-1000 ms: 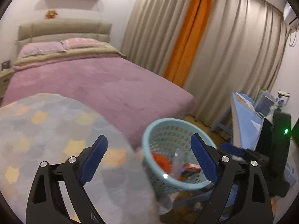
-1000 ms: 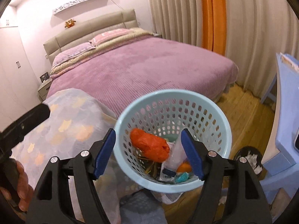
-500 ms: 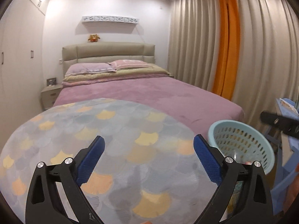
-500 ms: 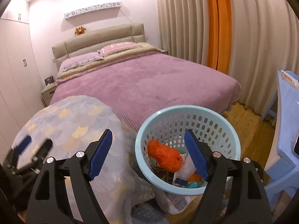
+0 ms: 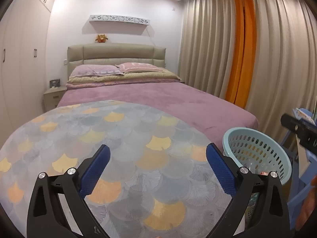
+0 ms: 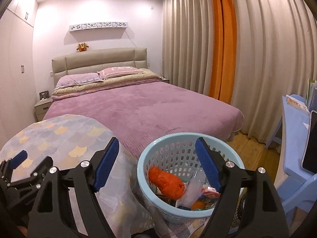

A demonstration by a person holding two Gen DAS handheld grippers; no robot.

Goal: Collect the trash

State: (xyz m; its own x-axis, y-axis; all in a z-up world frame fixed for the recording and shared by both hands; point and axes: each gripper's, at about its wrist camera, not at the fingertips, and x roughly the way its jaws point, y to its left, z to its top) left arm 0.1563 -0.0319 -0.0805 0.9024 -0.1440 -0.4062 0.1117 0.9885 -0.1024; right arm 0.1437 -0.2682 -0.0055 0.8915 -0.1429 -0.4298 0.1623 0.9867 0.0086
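Observation:
A light blue perforated basket (image 6: 170, 154) stands beside a round table; it also shows in the left wrist view (image 5: 255, 148). It holds an orange bag (image 6: 166, 180), a clear plastic bottle (image 6: 193, 190) and other wrappers. My right gripper (image 6: 157, 166) is open and empty above the basket's near left rim. My left gripper (image 5: 157, 170) is open and empty over the round table's scale-patterned cloth (image 5: 118, 138). The left gripper also shows at the lower left of the right wrist view (image 6: 17, 164). No trash shows on the cloth.
A bed with a purple cover (image 6: 142, 107) lies behind the table and basket. Beige and orange curtains (image 6: 221, 45) hang at the right. A blue desk and chair (image 6: 293, 138) stand at the far right. A nightstand (image 5: 53, 97) is left of the bed.
My left gripper swung left and up from the basket to over the table cloth. My right gripper rose and drew back from the basket. Both stayed open.

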